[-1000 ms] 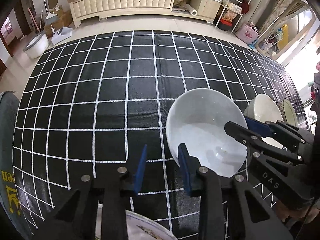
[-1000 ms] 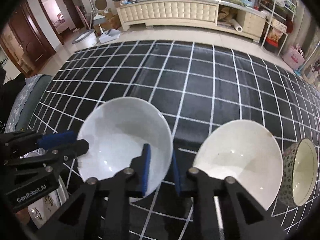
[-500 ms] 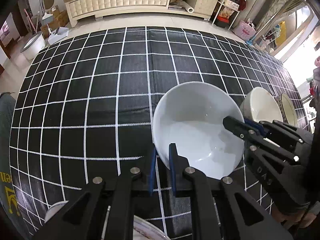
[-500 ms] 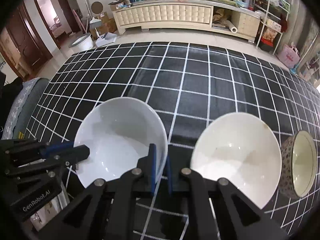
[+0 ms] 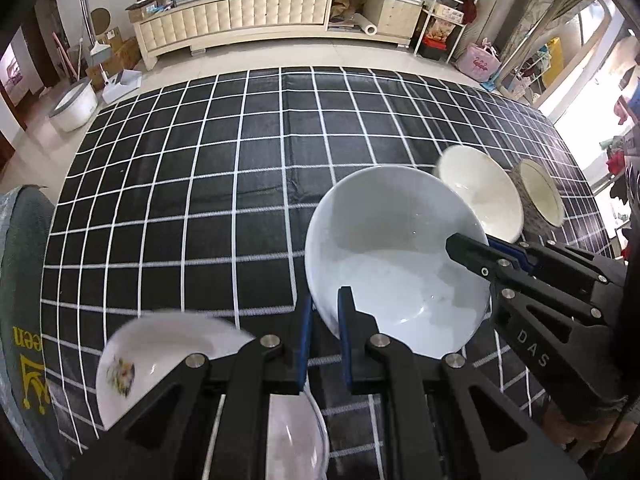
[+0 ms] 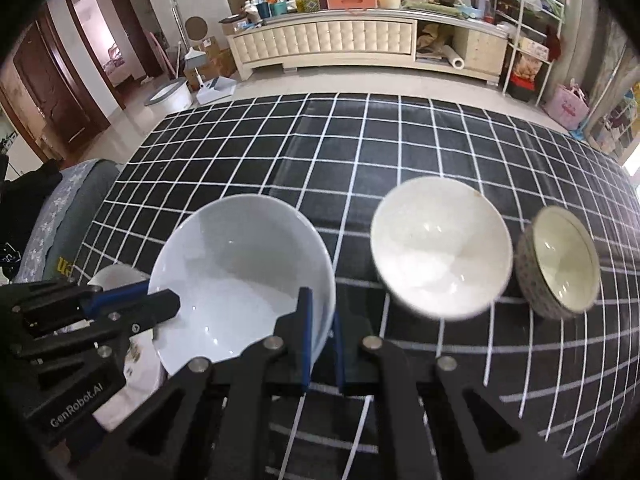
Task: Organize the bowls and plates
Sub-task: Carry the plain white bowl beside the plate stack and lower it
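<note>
A large white bowl (image 5: 392, 256) (image 6: 240, 272) hangs a little above the black grid tablecloth (image 5: 200, 200), held by both grippers. My left gripper (image 5: 325, 314) is shut on its near-left rim; in the right wrist view the left gripper (image 6: 160, 298) reaches over the bowl's left edge. My right gripper (image 6: 320, 320) pinches the opposite rim, and the left wrist view shows the right gripper (image 5: 484, 250) at the bowl's right side. A white plate with a floral print (image 5: 160, 352) and a clear glass dish (image 5: 296, 432) lie below, partly hidden by my fingers.
A cream bowl (image 6: 440, 256) (image 5: 480, 192) and a speckled patterned bowl (image 6: 560, 264) (image 5: 540, 196) stand to the right on the cloth. A grey cushioned seat (image 5: 20, 300) borders the table's left edge. Beyond the far edge are tiled floor and a long white cabinet (image 5: 240, 16).
Both grippers went from open around the white bowl's rim to shut on it, then lifted it. The floral plate and glass dish came into view below.
</note>
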`<state>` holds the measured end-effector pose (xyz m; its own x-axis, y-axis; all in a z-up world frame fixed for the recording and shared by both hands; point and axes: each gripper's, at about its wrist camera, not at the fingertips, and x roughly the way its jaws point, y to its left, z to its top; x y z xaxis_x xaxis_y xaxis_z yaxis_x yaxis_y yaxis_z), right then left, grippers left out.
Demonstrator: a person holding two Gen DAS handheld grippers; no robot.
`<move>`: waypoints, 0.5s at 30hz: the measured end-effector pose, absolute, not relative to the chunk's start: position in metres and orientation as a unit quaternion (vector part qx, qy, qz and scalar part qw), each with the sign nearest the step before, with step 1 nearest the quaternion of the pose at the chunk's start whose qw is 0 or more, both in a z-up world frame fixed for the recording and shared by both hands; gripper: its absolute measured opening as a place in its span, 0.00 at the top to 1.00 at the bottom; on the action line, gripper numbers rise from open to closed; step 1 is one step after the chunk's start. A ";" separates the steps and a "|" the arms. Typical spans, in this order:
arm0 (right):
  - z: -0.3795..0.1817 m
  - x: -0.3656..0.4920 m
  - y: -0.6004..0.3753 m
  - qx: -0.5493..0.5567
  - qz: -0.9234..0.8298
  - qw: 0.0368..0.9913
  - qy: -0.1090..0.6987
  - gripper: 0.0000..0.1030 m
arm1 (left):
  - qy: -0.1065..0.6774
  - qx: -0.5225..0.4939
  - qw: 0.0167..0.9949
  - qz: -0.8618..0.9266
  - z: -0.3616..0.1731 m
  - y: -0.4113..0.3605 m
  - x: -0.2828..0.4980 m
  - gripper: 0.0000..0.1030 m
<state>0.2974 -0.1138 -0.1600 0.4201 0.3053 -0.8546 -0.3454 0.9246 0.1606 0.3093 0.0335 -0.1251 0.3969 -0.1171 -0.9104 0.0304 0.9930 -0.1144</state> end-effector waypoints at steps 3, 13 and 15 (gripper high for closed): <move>-0.153 0.280 -0.119 -0.019 0.191 0.847 0.496 0.88 | 0.542 -0.039 0.838 -0.049 -0.118 0.030 0.293 0.89; -0.163 0.246 -0.139 -0.010 0.175 0.841 0.512 0.88 | 0.540 -0.031 0.839 -0.066 -0.117 0.014 0.244 0.89; -0.168 0.244 -0.141 -0.007 0.173 0.837 0.518 0.88 | 0.542 -0.032 0.837 -0.067 -0.119 0.009 0.235 0.89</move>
<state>0.2439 -0.1407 -0.1682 0.4029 0.2821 -0.8707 -0.2969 0.9401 0.1673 0.2350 0.0086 -0.1193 0.4042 -0.1475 -0.9027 0.0783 0.9889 -0.1265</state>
